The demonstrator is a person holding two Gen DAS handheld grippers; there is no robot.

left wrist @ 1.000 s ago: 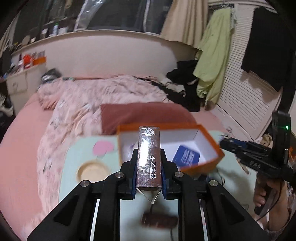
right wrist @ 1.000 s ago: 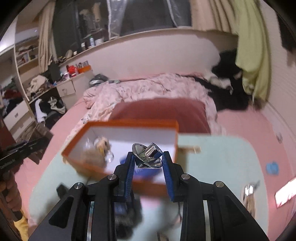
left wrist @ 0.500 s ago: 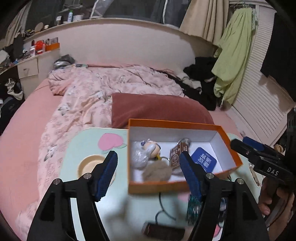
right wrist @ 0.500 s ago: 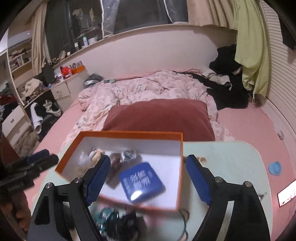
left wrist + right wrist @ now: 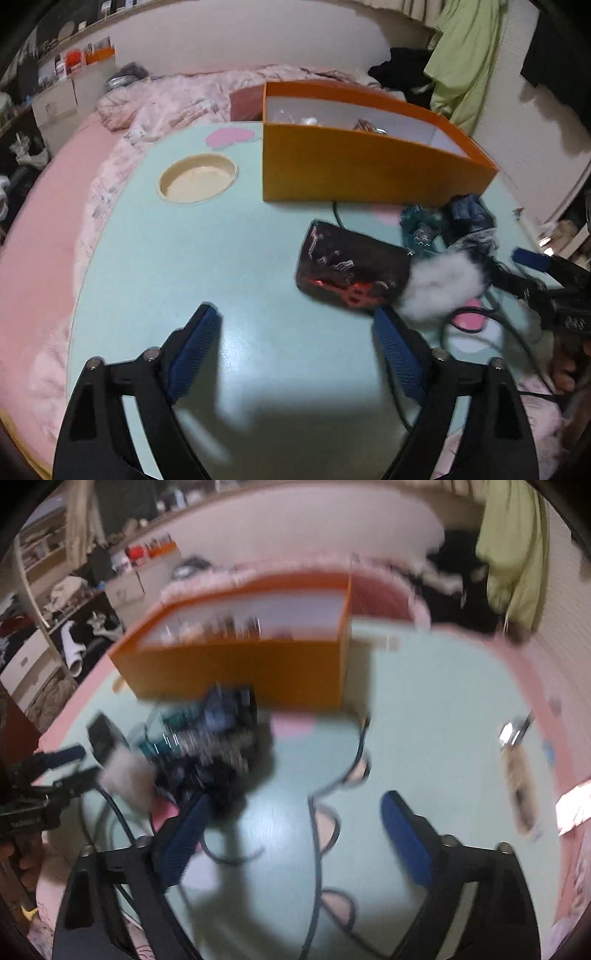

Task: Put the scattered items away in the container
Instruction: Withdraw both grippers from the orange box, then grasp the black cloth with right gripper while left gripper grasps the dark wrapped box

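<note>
Orange box (image 5: 369, 173) sits at the far side of the mint tabletop (image 5: 229, 266), already holding several small items; only their tops show over the near wall, so can't ID them.

Left to tidy, as far as visible: a dark glossy packet w/ red print (image 5: 351, 269) just in front of the box, a white fluffy pom-pom (image 5: 439, 288) touching its right end, and a tangle of teal/navy fabric bits (image 5: 443, 225) beside the box's near right corner. A dark cable (image 5: 325, 812) loops across the tabletop. In the right wrist view a small metal-clipped charm (image 5: 517, 768) lies well apart near the right edge; too blurred to say more.

Left claw (image 5: 295, 347): wide open, empty, low over the tabletop w/ the packet just ahead-right. Right claw (image 5: 295, 834): also wide open, empty, the fabric tangle at its left finger.

Judgement: task partway; some items are boxed, approx. four or more still out. Packet looks the likely next pick for the left claw, tangle or pom-pom for the right.
</note>
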